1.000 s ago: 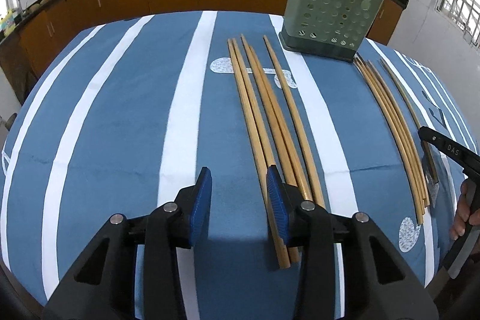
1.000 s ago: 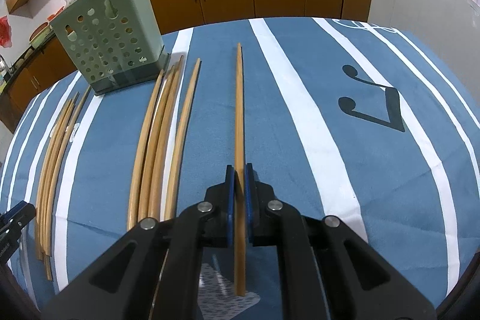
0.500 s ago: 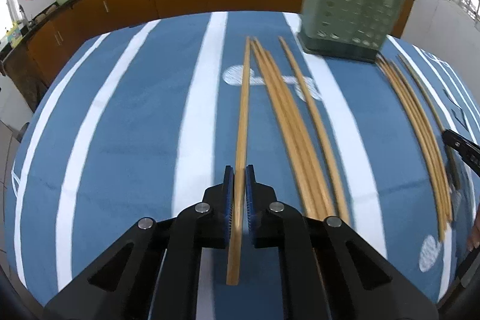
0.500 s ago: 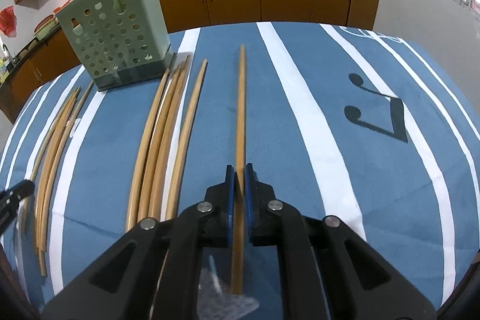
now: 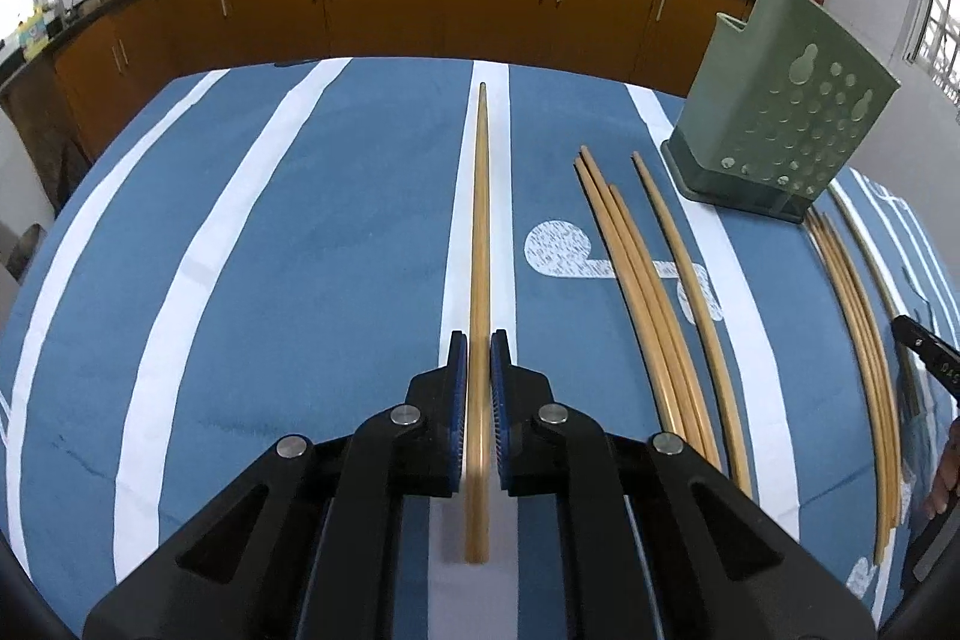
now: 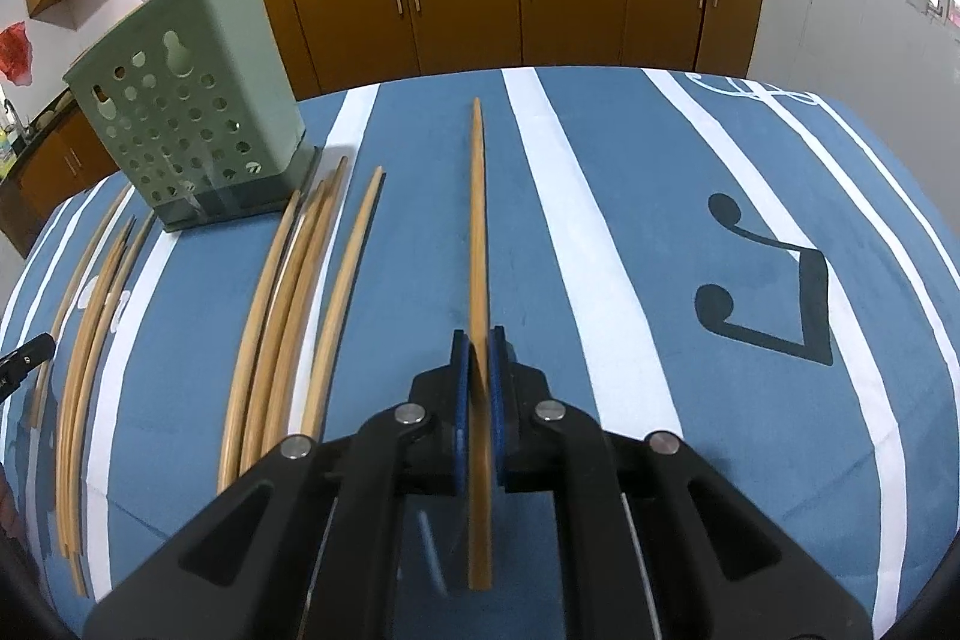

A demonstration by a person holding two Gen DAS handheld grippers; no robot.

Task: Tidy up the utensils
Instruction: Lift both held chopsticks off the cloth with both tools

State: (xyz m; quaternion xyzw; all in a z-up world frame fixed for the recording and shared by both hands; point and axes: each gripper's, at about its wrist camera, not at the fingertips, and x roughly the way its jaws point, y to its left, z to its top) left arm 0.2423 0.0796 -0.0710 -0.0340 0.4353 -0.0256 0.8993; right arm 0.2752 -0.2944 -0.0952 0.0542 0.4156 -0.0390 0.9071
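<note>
Chopsticks (image 5: 651, 316), plain tan wood, lie in rows on the blue striped cloth (image 5: 300, 280) beside the green holder (image 5: 780, 130). Each gripper, left (image 5: 478, 358) and right (image 6: 478, 358), pinches one chopstick (image 5: 478, 232). No legible writing.

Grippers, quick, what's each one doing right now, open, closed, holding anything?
Left gripper: closed on a chopstick.
Right gripper: closed on another chopstick.

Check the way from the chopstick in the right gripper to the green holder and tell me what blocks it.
Nothing upright stands between. The right gripper is shut on one chopstick. The green holder stands ahead and to the left, with only a loose bundle of chopsticks lying flat on the blue cloth below that path. Carried above them, the way looks clear.
</note>
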